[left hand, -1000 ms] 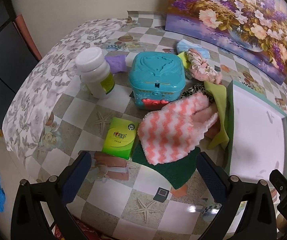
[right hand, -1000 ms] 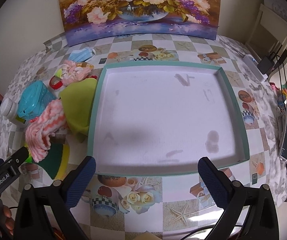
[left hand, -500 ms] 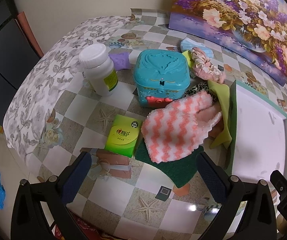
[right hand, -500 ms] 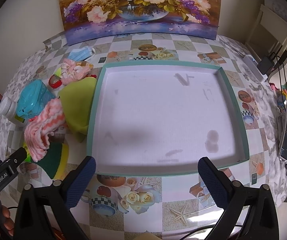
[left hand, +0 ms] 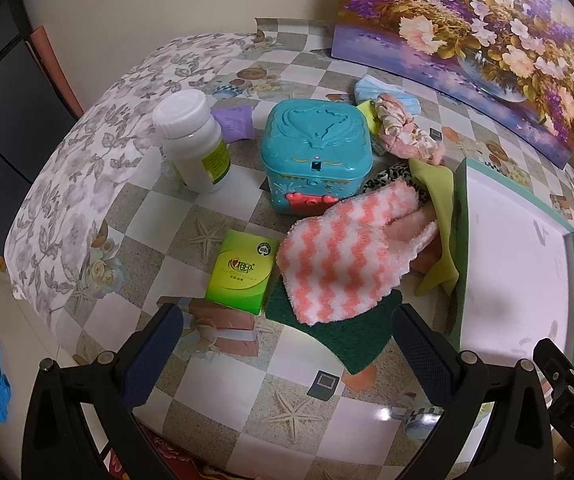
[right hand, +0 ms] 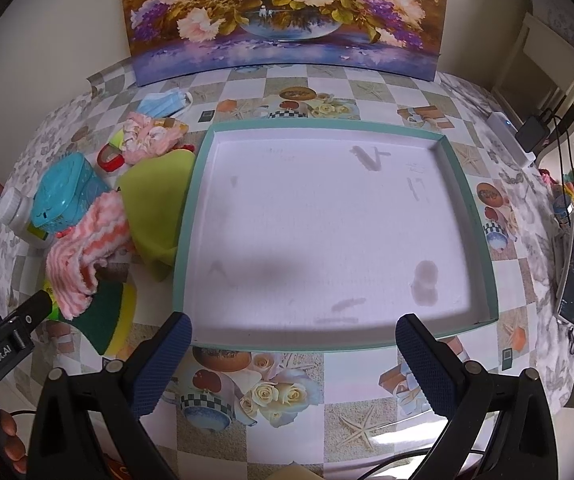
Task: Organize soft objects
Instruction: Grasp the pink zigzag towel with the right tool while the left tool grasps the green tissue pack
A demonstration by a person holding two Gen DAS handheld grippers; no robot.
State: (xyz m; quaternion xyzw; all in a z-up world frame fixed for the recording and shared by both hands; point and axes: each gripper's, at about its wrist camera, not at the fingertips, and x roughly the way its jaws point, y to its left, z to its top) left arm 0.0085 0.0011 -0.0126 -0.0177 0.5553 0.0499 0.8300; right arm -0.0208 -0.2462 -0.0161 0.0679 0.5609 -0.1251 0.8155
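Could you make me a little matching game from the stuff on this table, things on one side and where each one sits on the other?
Things:
1. fuzzy pink-and-white cloth
2. white bottle
3. blue face mask
4. tray

Places:
A. at the far side of the table, close to the flower painting
B. right of the pile of cloths, with nothing in it
C. lying partly on the dark green scouring pad
D. standing upright, left of the teal box

Pairs: 1-C, 2-D, 3-A, 4-B
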